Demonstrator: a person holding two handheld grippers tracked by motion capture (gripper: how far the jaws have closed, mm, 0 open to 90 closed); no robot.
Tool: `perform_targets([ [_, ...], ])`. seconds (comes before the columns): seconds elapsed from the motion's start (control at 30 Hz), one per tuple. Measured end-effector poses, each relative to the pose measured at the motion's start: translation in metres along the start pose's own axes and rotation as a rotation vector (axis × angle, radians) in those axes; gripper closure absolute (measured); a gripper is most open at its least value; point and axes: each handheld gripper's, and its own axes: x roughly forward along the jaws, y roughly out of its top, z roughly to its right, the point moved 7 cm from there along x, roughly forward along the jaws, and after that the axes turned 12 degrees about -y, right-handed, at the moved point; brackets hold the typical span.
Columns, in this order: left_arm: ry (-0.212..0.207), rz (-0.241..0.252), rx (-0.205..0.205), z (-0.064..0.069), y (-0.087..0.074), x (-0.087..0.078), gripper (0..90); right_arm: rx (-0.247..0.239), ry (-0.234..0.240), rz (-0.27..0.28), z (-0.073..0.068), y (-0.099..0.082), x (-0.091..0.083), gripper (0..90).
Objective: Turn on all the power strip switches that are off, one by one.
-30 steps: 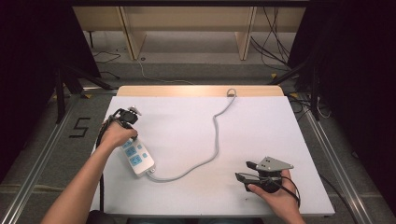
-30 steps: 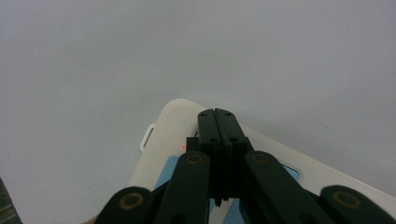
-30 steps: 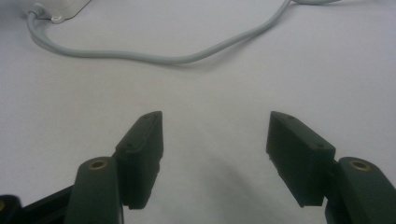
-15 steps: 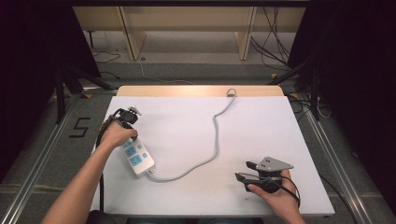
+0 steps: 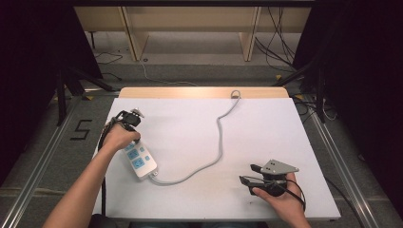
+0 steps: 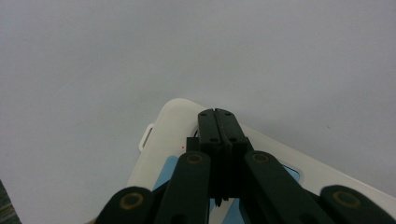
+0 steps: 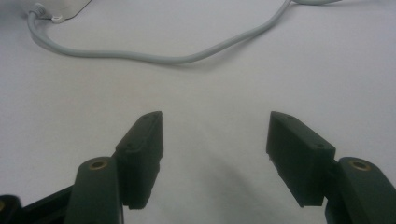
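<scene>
Nothing has moved since a second ago. Closed left gripper hides part of the power strip; right gripper gapes wide, empty, above the surface.

A white rectangular table lies mostly bare. Two things take up room on it. A white plastic power strip with pale blue sockets sits near the left edge, with the left hand-held gripper resting on its far end, jaws pressed together. From the strip's near end a grey rubber cable snakes rightward, then bends toward the far edge, splitting the table's middle. To the right of the cable the surface is open. The right hand-held gripper sits low at the near right, jaws spread, with bare white surface ahead of them up to the cable.
</scene>
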Motion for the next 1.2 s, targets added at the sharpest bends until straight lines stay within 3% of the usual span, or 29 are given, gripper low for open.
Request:
perform_targets([
  [0.53,-0.021,0.059,0.009,0.001,-0.002,-0.002,89.6,0.002,-0.001,0.004,0.001,0.0,0.001,37.5],
  [1.2,-0.011,0.156,0.051,0.011,0.0,-0.021,84.7,0.002,-0.001,0.004,0.001,0.0,0.001,37.5],
])
